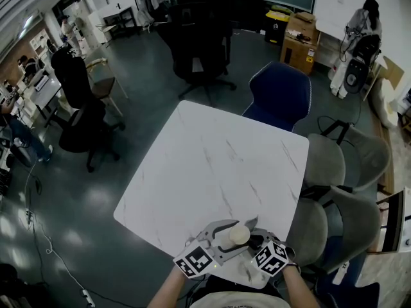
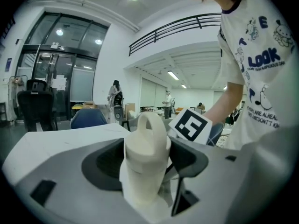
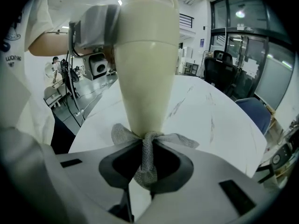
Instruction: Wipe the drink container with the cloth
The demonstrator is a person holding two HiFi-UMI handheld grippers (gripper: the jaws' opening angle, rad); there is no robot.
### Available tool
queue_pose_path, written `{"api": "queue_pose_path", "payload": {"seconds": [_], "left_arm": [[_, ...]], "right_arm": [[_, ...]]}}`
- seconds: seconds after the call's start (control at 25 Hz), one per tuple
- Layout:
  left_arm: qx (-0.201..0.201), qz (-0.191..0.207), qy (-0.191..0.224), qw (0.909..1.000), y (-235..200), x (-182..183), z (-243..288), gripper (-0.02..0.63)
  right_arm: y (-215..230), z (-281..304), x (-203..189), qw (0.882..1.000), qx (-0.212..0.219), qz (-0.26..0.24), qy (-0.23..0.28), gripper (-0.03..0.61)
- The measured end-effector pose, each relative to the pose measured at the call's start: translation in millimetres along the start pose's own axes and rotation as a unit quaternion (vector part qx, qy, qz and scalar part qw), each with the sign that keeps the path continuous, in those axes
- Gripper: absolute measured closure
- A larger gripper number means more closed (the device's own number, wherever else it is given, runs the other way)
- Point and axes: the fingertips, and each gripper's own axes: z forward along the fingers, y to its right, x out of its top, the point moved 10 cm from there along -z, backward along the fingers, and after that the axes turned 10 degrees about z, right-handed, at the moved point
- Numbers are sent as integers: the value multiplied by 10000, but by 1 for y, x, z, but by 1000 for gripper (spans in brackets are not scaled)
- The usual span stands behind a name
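The left gripper (image 2: 145, 178) is shut on the upright cream bottle (image 2: 145, 148), its fingers (image 2: 105, 164) clamping the body at the near edge of the table (image 1: 212, 165). The right gripper (image 3: 147, 169) pinches a grey mesh cloth (image 3: 145, 171), which is pressed against the bottle's lower end.

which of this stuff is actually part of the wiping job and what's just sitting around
In the job: cream plastic drink container, held in the left gripper's jaws; grey mesh cloth, pinched in the right gripper's jaws against it.
Just about: white marbled table; blue padded chair; black office chairs; grey chairs.
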Motion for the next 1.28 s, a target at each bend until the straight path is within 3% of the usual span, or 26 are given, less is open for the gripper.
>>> {"api": "queue_pose_path", "payload": {"seconds": [0.32, 0.56, 0.72, 1.0, 1.12, 1.28], "left_arm": [[524, -197, 163, 9983, 9, 5, -11, 332], [1083, -327, 468, 9925, 10, 19, -26, 333], [1916, -579, 828, 9763, 11, 43, -45, 333], [3127, -602, 741, 9450, 11, 65, -63, 334], [3462, -661, 687, 9333, 13, 65, -66, 336], [3655, -758, 659, 9254, 18, 63, -63, 337]], "right_arm": [[-9, -28, 7, 9988, -356, 56, 345, 522], [-8, -63, 8, 9859, -963, 879, 1047, 522], [-6, -91, 19, 9616, -1290, 1607, 1813, 522], [-1, -123, 37, 9282, -1936, 1887, 2557, 522], [-1, -129, 40, 9160, -2065, 2060, 2755, 522], [-1, -134, 39, 9050, -2160, 2191, 2937, 522]]}}
